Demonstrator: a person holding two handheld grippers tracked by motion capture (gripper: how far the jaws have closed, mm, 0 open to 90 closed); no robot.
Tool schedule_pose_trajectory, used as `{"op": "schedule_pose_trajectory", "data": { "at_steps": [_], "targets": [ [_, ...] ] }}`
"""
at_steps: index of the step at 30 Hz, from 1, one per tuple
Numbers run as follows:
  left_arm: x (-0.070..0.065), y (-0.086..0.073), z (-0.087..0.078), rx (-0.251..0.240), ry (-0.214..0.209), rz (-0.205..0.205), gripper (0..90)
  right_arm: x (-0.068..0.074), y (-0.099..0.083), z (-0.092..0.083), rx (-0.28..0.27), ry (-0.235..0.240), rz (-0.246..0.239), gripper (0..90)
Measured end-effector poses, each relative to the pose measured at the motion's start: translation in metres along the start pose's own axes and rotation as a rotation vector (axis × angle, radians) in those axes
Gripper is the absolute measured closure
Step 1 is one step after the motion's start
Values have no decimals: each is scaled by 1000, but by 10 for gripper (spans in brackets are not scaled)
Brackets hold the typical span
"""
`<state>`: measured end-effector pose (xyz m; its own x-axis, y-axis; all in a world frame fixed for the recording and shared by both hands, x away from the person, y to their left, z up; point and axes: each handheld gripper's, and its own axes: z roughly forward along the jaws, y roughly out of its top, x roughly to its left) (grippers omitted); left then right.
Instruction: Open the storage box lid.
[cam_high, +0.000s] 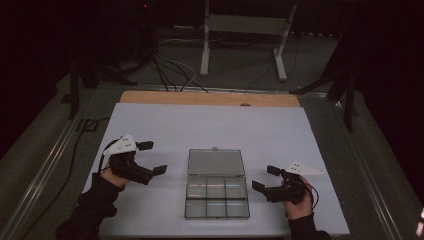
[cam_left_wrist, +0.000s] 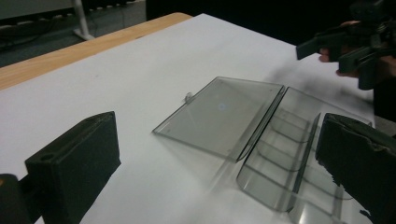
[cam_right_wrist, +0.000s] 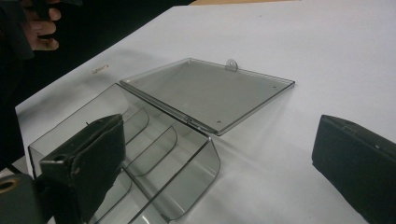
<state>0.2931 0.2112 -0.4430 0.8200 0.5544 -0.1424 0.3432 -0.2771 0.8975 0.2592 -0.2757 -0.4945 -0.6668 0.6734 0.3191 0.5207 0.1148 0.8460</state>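
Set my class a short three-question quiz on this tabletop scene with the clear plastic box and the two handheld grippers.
1. True or false: the lid of the clear compartment box lies open.
2. Which gripper is at the box's left: A left gripper, B right gripper?
3. Fill in: the box sits on a ____ sheet.

Key: 1 true. 2 A. 3 white. Both grippers stand open, holding nothing, apart from the box.

Black grippers — blocky fingers, grey triangular plates; dark sleeves.
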Motion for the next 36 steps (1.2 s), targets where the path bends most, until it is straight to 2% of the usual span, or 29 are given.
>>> {"op": "schedule_pose_trajectory", "data": {
  "at_steps": [2,5,10,15,27,31,32,33,36],
  "targets": [
    [4,-4,-3,2,19,-3,10,0,0,-1,-1,5,3,27],
    [9,-12,-10,11,26,-20,10,-1,-1,-1,-3,5,9,28],
    [15,-24,-18,39,35,-23,10,-1,-1,-1,1,5,6,28],
    [24,-35,-29,58,74,-41,10,-1,-1,0,4,13,7,28],
    [31,-52,-36,107,139,-66,10,-1,0,-2,-11,4,9,28],
    [38,-59,-37,128,152,-92,10,-1,0,-2,-11,4,5,28],
    [41,-62,-38,138,161,-111,10,-1,0,-3,-11,2,5,28],
    [41,-62,-38,138,161,-111,11,-1,0,-3,-11,2,5,28],
    [47,-66,-39,158,155,-152,16,-1,0,-2,-8,5,6,28]
  ]
}}
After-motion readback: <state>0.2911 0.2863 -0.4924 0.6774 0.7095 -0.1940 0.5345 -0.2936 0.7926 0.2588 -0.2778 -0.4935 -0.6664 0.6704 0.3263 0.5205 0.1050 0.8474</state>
